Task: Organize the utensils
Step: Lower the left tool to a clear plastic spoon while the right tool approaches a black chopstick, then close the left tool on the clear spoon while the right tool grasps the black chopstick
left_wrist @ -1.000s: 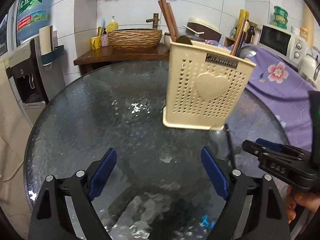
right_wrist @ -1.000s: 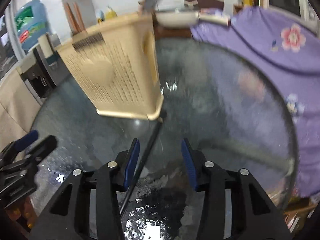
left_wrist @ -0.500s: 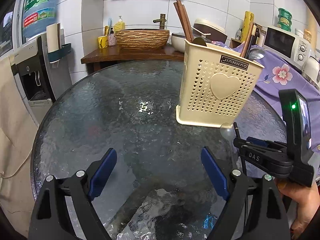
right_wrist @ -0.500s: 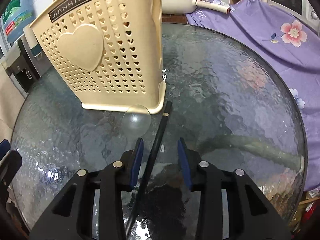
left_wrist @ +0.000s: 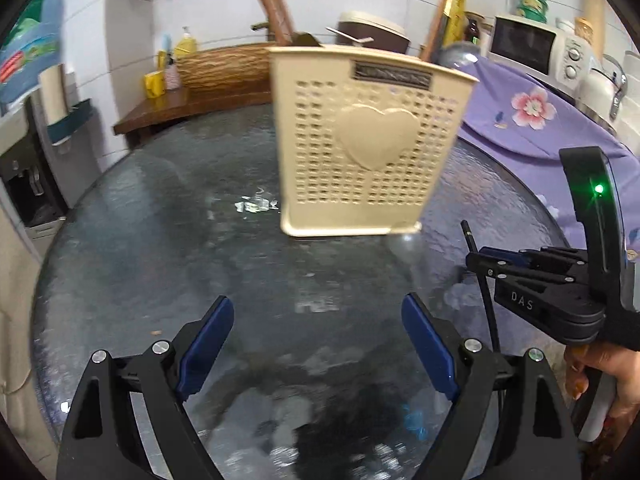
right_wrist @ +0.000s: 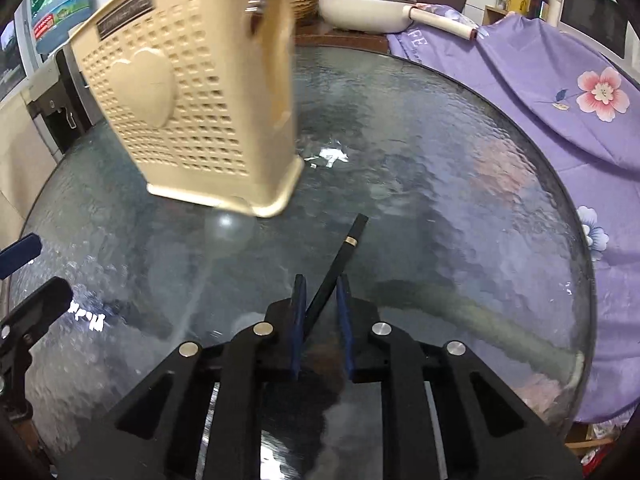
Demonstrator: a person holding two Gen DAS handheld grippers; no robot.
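Observation:
A cream perforated utensil holder with a heart on its side stands on the round glass table; brown chopsticks and a spoon stick out of it. It also shows in the right wrist view. My right gripper is shut on a black chopstick with a gold band, tip pointing toward the holder's base. In the left wrist view the right gripper sits at the right with the chopstick through it. My left gripper is open and empty above the table, in front of the holder.
A purple floral cloth covers the counter right of the table, with a microwave behind it. A pan and a woven basin sit on the wooden shelf at the back. A water dispenser stands at left.
My right gripper's jaws have closed onto the black chopstick and raised its tip off the glass. The left gripper has come closer to the holder, still open.

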